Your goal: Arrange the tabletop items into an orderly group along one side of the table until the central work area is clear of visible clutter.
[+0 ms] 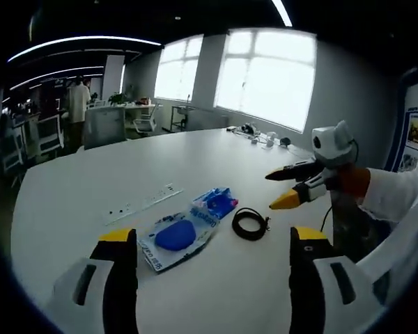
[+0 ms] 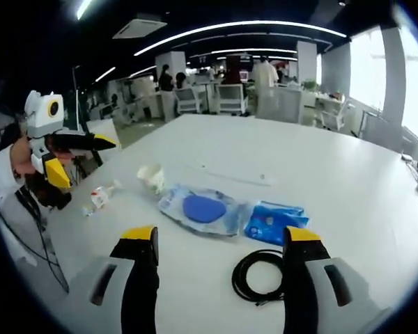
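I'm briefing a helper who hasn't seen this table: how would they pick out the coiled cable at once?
Start at the big white table and find the row of items across its middle. Next to the small blue packet, on the side nearer the right gripper, lies the black cable. It is the one black thing there, wound into a thin open ring, unlike the flat plastic packets beside it.

We note an open office: large bright windows [image 1: 268,76] in a grey wall [image 1: 348,104], curved ceiling light strips [image 2: 244,28], white desks and chairs [image 2: 230,97], and people standing beyond.
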Demonstrator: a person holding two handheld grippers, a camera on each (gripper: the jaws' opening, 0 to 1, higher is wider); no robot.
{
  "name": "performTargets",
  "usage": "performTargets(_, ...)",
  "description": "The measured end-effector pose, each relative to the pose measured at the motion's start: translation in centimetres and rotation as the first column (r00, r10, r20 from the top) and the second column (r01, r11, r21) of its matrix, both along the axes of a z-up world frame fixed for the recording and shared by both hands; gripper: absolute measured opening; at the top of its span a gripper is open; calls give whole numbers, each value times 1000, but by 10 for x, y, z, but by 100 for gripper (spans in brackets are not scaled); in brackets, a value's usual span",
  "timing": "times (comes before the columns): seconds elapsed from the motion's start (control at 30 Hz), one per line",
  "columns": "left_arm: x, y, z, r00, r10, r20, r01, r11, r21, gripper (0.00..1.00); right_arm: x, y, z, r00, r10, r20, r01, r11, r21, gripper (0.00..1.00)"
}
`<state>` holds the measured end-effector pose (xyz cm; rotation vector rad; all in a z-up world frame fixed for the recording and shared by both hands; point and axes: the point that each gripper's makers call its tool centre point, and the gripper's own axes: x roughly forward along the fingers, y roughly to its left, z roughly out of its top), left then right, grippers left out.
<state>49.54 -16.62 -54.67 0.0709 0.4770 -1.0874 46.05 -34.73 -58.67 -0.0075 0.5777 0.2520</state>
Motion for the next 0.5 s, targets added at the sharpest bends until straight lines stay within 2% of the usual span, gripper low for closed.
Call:
performTargets(0.07, 1, 10, 0, 1000, 12, 5, -12, 1000, 10, 93, 2, 6, 2, 1000, 9, 2, -9, 1000, 3, 71)
performTargets(0.27, 3, 59, 4, 997, 76, 2, -76, 997, 23, 93, 14, 42, 12, 998, 59, 25, -60, 998, 32, 70)
performTargets(0.5, 2, 108, 9, 990, 141, 9, -142, 989, 31, 95, 24, 96, 16, 989, 146, 34, -149, 986, 71, 70)
